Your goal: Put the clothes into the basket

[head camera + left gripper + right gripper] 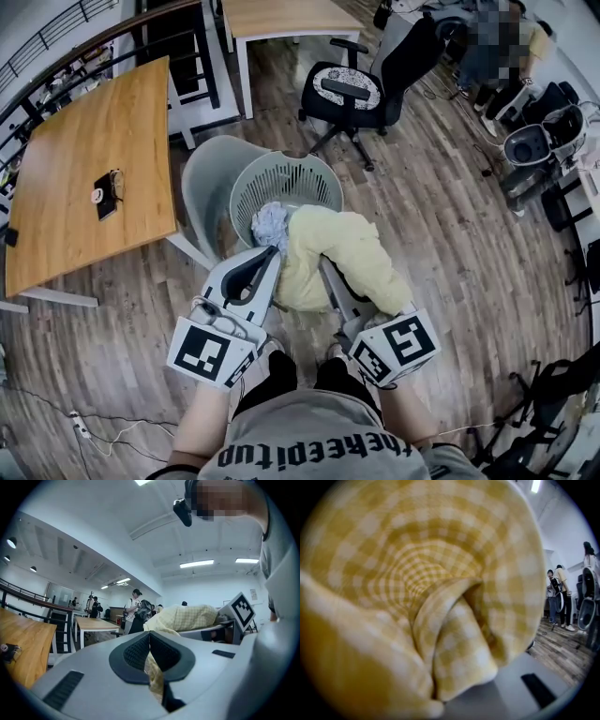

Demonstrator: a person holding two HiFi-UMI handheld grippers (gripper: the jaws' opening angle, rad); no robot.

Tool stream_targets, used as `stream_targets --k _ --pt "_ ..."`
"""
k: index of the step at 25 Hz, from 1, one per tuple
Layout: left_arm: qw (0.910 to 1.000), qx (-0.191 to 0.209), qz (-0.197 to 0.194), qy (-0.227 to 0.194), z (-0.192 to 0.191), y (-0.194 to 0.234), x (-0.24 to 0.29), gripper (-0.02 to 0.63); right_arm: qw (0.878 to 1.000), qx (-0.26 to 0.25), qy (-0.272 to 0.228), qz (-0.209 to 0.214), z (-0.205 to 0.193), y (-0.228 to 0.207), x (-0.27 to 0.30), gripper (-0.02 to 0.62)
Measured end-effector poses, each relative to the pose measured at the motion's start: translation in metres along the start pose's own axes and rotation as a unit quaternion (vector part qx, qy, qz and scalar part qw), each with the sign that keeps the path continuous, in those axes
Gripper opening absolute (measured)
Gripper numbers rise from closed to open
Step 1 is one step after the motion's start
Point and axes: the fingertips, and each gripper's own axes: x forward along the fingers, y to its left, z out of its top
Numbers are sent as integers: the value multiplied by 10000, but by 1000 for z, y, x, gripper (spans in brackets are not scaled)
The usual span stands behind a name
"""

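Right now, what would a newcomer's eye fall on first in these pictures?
A big yellow checked garment hangs at the middle, held by the left gripper and the right gripper, partly over the grey laundry basket. A crumpled pale cloth already lies inside the basket, at its near edge.

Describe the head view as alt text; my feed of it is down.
The left gripper and right gripper hold a yellow garment at the near rim of a grey basket that already has a pale cloth in it. A table is to the left and an office chair beyond, on a wood floor.
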Motion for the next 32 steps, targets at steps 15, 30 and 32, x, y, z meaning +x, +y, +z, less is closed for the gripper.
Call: stream_targets --k 15,30,32 --pt "9993 -42 -376 -13 -1 14 -7 15 9990 5 -85 -448 1 11 3 120" --pt "9995 -57 -306 41 -3 32 12 15 9991 24 -102 -407 8 -6 27 120" --pt "9996 -46 -274 52 -2 38 17 15 9992 19 -112 -376 11 -9 34 120"
